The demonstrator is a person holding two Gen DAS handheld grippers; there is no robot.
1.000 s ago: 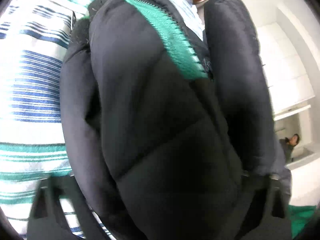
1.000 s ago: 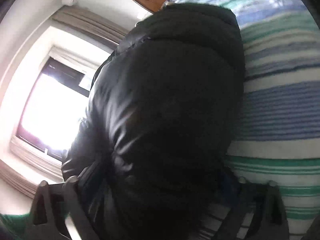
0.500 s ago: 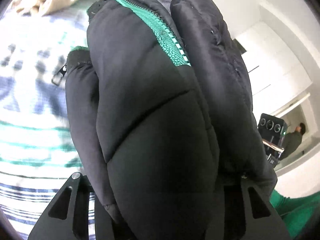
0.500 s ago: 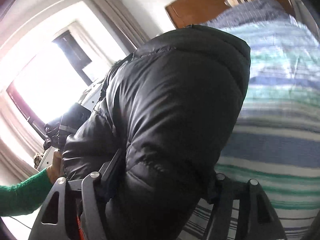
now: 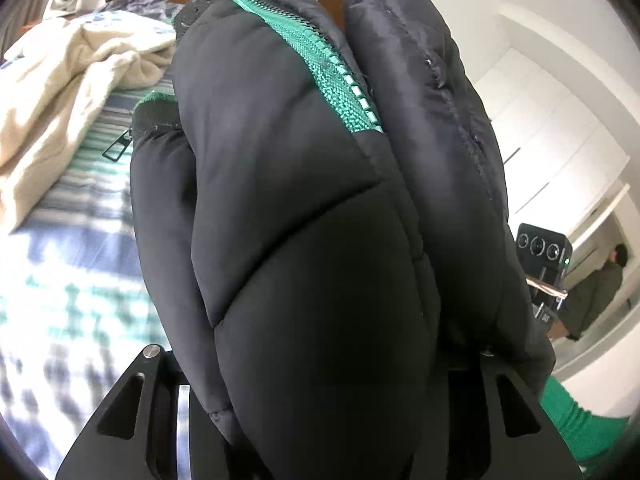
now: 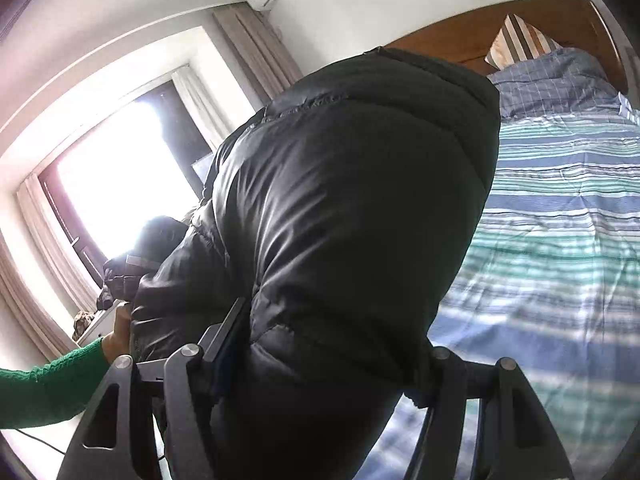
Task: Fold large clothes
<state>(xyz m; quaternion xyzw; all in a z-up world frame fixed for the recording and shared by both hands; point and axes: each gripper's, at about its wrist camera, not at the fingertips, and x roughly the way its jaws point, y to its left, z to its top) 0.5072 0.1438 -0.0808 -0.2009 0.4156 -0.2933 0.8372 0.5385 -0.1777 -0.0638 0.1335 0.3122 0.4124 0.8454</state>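
Holding the black puffer jacket (image 5: 304,280) up off the bed (image 6: 560,240) is the step in hand: the coat is bunched into thick rolls and carried between the two tools, not yet laid down or squared. The left gripper (image 5: 320,412) is clenched on a fat wad of it, the padded folds bulging out between and over the jaws, with the green zipper (image 5: 332,76) running up the top fold. The right gripper (image 6: 320,380) grasps another part of the same jacket, its jaws pressed into the quilting on both sides; the fabric hides the fingertips, so how deep the bite goes is hard to say.

The jacket hangs above the striped bedspread (image 6: 568,184), toward the headboard (image 6: 500,16) end as the right view shows it. In the left view a cream blanket (image 5: 68,80) lies heaped near the headboard, beside the jacket, and a zip pull (image 5: 118,148) dangles at the jacket's left side over the stripes.

The next move probably calls for lowering the bundle onto a bare part of the bedspread, well apart from the cream blanket, and setting it down with both ends level so the rolls do not spring open. Puffer filling tends to rebound, so the fold may want pressing flat before either tool lets go. The loose zip pull could catch under a fold.
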